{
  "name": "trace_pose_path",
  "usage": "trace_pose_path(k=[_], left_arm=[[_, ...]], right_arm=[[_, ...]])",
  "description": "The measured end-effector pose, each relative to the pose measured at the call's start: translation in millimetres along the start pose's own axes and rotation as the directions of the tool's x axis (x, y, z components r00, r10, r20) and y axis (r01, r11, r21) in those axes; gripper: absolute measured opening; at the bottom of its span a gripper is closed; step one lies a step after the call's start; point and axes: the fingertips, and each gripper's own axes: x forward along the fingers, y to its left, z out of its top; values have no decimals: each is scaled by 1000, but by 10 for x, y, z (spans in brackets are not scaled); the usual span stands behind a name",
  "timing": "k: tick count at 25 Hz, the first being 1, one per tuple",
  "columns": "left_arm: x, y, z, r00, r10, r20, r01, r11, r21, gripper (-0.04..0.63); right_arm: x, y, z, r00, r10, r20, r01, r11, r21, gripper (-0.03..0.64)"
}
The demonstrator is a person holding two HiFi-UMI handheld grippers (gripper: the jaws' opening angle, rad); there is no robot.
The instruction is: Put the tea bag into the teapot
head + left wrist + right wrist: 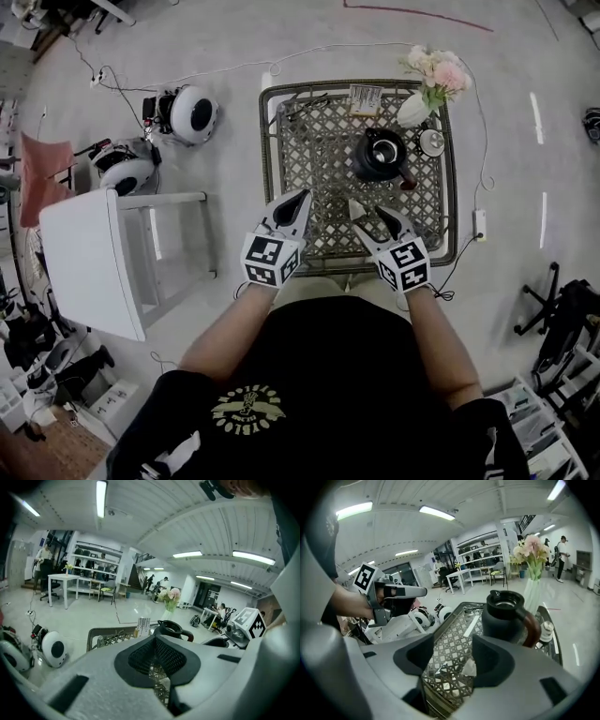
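Observation:
A black teapot (380, 155) (504, 618) (169, 629) stands with its top uncovered on the metal lattice table (314, 159). Its lid (431, 142) lies to its right. A small white tea bag (356, 208) (469, 667) lies on the lattice near the table's front edge. My right gripper (373, 217) (452, 663) hovers open just over it, the bag showing in the gap by the right pad, untouched. My left gripper (300, 199) (161, 667) is shut and empty, over the table's front left part.
A white vase of pink flowers (427, 89) and a tea bag box (365, 98) stand at the table's far edge. A white side table (94, 262) stands at left. Two round white devices (192, 114) and cables lie on the floor; a power strip (480, 223) is at right.

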Motion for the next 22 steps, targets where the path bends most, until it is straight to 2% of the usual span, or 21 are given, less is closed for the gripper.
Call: trace_pose_path(k=[9, 14, 19, 20, 21, 22], left_arm=[[195, 207, -505, 997, 5, -81, -5, 1000, -9, 8], [225, 283, -744, 990, 10, -137, -10, 1000, -2, 8], [132, 308, -822, 988, 3, -154, -8, 999, -33, 8], [120, 315, -822, 988, 4, -155, -10, 999, -37, 8], [109, 319, -812, 988, 4, -155, -10, 999, -40, 8], [100, 321, -794, 988, 4, -153, -10, 999, -41, 8]], right_arm=[[555, -289, -672, 991, -54, -124, 60, 997, 40, 227], [917, -438, -1140, 968, -91, -234, 86, 996, -30, 225], [1155, -492, -1307, 960, -114, -254, 93, 991, -93, 225], [1179, -506, -1330, 955, -132, -267, 102, 987, -126, 202], [1186, -525, -1359, 945, -159, -284, 116, 980, -163, 111], [1179, -542, -1395, 934, -186, -305, 131, 972, -194, 50]])
